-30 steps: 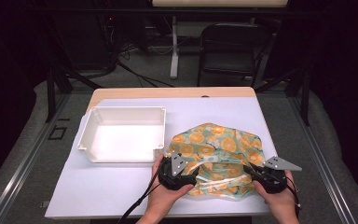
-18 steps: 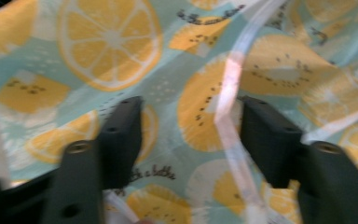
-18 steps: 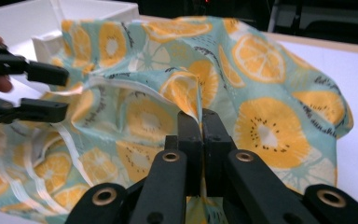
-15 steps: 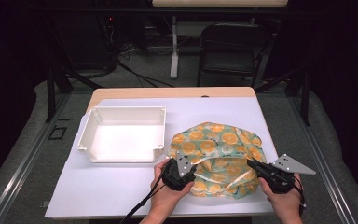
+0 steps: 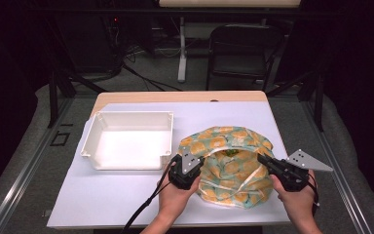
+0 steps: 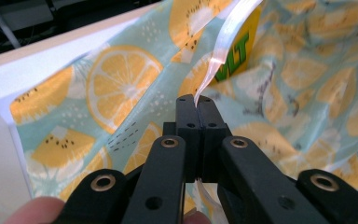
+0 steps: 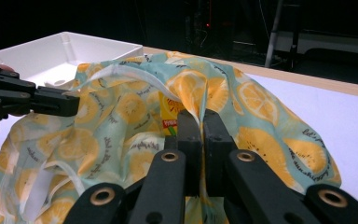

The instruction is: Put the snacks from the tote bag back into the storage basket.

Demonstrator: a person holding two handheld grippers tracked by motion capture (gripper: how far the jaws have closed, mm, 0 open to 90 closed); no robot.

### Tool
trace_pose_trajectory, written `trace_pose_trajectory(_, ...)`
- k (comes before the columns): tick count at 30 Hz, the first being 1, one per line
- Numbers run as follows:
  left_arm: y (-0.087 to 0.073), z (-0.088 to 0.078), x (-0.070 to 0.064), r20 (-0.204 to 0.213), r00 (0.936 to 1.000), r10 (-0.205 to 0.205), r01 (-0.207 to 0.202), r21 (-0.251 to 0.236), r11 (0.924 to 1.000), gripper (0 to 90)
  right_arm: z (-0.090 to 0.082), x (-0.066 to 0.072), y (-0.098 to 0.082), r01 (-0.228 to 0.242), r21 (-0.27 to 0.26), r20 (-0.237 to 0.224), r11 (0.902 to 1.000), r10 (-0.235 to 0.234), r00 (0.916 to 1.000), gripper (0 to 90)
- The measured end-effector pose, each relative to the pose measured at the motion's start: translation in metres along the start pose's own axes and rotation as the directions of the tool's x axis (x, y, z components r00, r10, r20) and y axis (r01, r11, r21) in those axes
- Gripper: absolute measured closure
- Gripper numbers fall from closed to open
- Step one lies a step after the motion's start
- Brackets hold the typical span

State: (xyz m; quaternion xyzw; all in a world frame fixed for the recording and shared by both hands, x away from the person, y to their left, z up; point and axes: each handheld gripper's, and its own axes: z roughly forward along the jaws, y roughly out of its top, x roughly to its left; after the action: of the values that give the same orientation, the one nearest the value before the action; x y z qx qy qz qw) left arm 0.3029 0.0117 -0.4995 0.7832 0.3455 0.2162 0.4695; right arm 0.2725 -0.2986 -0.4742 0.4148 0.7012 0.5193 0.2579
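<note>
A teal cloth bag printed with orange and lemon slices lies on the white table cover, its mouth held apart. My left gripper is shut on the bag's pale translucent rim strip; its jaws have just been closing, with the strip between them. My right gripper is shut on the opposite rim. The bag holds a yellow carton with green lettering. In the right gripper view, the left gripper pinches the far edge of the bag.
A white, empty rectangular bin stands just left of the bag on the table cover. A wooden table edge runs along the back. Beyond it stand a dark chair and floor cables.
Both grippers have risen, lifting the bag's rim and spreading its mouth wider. The left gripper's jaws have shut on the rim. The bin has stayed put.
</note>
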Motion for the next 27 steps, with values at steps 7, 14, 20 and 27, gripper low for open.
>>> trace_pose_trajectory(7, 0.019, 0.016, 0.006, -0.003, 0.9998, -0.018, 0.018, -0.001, 0.9998, 90.0, 0.016, -0.013, 0.009, -0.022, 0.018, 0.021, 0.9996, 0.022, 0.9995, 88.3)
trace_pose_trajectory(14, 0.027, 0.037, 0.015, 0.006, 0.9976, -0.069, 0.069, 0.02, 0.9974, 90.0, 0.037, -0.022, 0.021, -0.031, 0.021, 0.046, 0.9993, 0.03, 0.9985, 88.0)
trace_pose_trajectory(20, 0.031, 0.054, 0.025, 0.016, 0.9906, -0.136, 0.136, 0.033, 0.9902, 90.0, 0.059, -0.035, 0.02, -0.069, 0.058, 0.07, 0.9959, 0.065, 0.9954, 87.3)
trace_pose_trajectory(27, 0.02, 0.085, 0.031, -0.003, 0.9803, -0.198, 0.197, 0.103, 0.975, 90.0, 0.081, -0.057, 0.0, -0.154, 0.123, 0.1, 0.9803, 0.143, 0.9847, 87.2)
